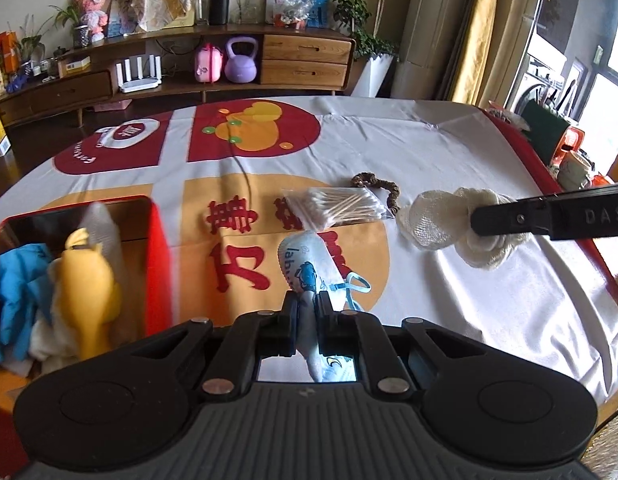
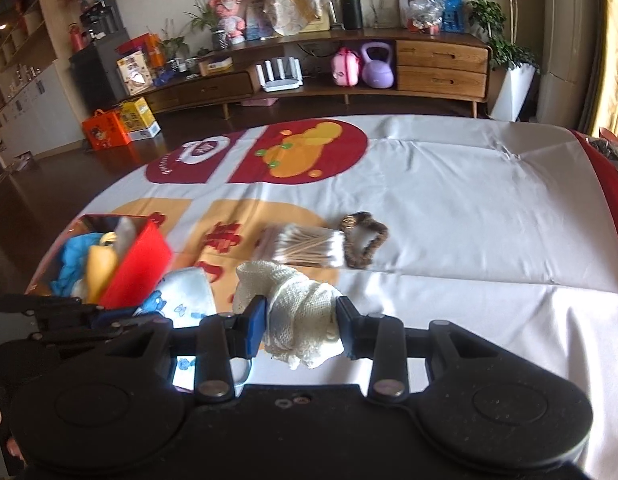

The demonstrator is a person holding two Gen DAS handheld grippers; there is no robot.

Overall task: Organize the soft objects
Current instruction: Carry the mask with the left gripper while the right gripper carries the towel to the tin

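Tablecloth (image 2: 469, 216) lies bare right of scrunchie (image 2: 365, 244) to its red edge.

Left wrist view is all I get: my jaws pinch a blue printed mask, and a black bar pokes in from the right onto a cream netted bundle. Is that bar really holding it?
Observer: Yes. The right wrist view shows the right gripper with one pad on each side of the cream netted bundle, squeezing it.
Operator: How does my mask look from there?
Observer: The blue printed mask shows just beside the near corner of the red box.
Operator: What is further left in the room? My picture cuts off.
Observer: An orange carton stands on the floor, and a black cabinet behind it carries a coffee machine.
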